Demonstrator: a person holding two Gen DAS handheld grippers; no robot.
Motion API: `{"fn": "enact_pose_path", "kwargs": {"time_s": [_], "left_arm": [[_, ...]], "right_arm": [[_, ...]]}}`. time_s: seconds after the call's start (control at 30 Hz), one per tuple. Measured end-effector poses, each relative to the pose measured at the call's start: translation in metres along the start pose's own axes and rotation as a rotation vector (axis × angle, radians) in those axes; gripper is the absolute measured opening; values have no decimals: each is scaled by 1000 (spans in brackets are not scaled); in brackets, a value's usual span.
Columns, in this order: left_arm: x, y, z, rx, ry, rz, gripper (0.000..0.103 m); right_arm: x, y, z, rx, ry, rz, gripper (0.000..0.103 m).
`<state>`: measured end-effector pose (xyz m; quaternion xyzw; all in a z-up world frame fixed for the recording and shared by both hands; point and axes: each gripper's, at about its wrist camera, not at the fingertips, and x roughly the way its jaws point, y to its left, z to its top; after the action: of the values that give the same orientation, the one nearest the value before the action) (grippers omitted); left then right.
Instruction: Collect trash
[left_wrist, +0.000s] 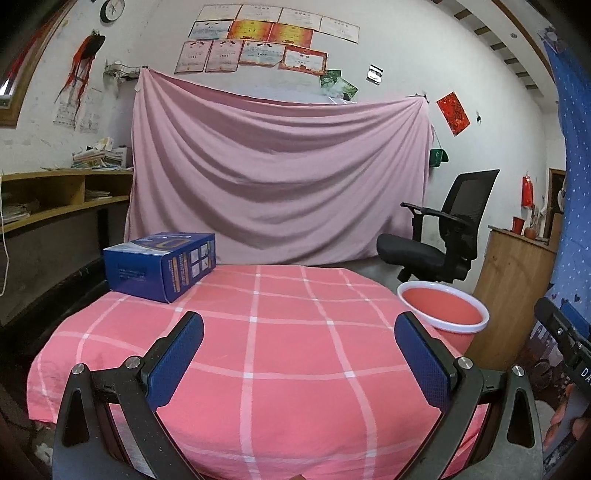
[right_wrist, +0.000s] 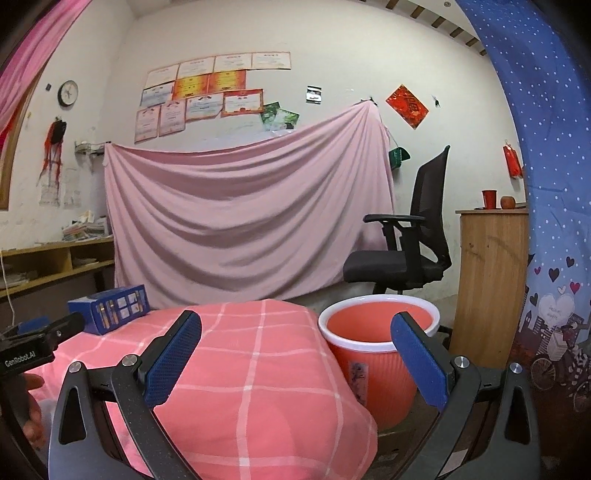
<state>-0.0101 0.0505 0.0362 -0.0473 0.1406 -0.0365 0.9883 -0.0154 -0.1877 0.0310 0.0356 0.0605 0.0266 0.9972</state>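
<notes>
Both claws stand apart and hold nothing. The only trash candidate I can find is the blue carton (left_wrist: 160, 267), lying flat at the far left corner of the worktop (left_wrist: 280, 354) under its pink checked cloth. It sits ahead and to the left of my left claw (left_wrist: 299, 350), long axis running away toward the back right. My right claw (right_wrist: 295, 350) faces the orange bin (right_wrist: 376, 350) just off the worktop's right edge. I judge the left claw nearer the carton.

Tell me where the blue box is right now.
The blue box sits on the far left corner of the pink checked tablecloth in the left wrist view, across the table from the orange bin, untouched by either tool.
</notes>
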Motion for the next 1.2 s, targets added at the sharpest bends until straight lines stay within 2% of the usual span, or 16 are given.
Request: {"fn": "enact_pose_path", "kwargs": {"time_s": [0.13,0.63,1.2], "left_arm": [[0,2,-6,-4,-17,4,101],[17,5,-16,27,-3,8,101],[23,8,-17,25,9,22,101]], "right_arm": [[6,3,-6,-30,18,-2,103],[24,-7,-17,-37,70,-57,103],[25,-6,-17,-44,79,-43,103]]}}
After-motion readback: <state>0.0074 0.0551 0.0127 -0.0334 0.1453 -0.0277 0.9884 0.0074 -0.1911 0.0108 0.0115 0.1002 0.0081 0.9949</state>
